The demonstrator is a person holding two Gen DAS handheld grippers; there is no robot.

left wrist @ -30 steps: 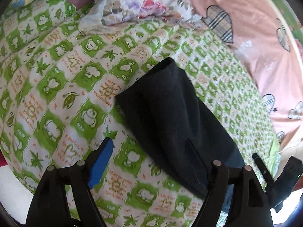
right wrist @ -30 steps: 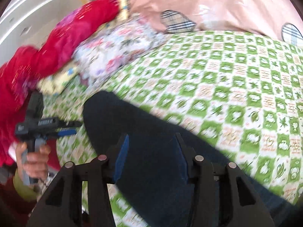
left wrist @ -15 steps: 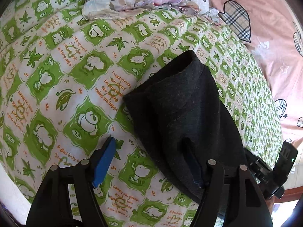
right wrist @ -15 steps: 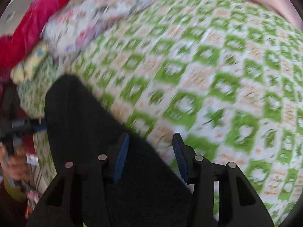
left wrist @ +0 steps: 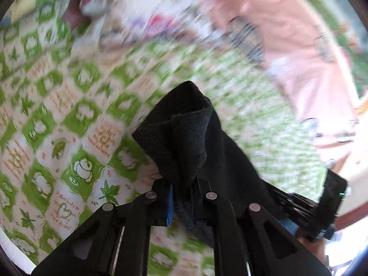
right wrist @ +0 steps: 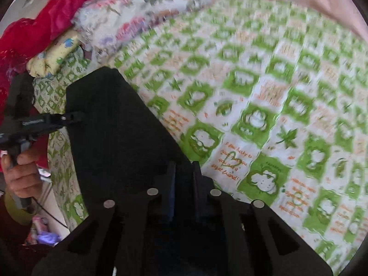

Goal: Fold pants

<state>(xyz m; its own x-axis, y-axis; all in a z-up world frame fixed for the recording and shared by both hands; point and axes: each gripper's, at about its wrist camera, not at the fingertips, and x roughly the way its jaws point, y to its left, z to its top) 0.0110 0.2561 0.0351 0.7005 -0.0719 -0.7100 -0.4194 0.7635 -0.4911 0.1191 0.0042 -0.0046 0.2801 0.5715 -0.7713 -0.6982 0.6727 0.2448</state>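
The black pants (left wrist: 191,138) lie on a green and white patterned bedsheet (left wrist: 76,124). My left gripper (left wrist: 182,197) is shut on the near edge of the pants, and the cloth bunches up and rises in front of the jaws. In the right wrist view the pants (right wrist: 115,128) stretch away to the left. My right gripper (right wrist: 184,184) is shut on their near edge. The left gripper (right wrist: 69,117) also shows there, held in a hand at the pants' far left side. The right gripper's body (left wrist: 322,209) shows at the right in the left wrist view.
A floral cloth (right wrist: 138,16), a red cloth (right wrist: 34,30) and a yellow printed cloth (right wrist: 53,57) are piled at the head of the bed. A pink quilt with plaid hearts (left wrist: 287,46) lies along the far side. The bed's edge drops off at the left (right wrist: 57,172).
Both grippers were open over the pants and have closed on the near edge. The left one has lifted the cloth, which now bunches up. Both views are blurred by motion.
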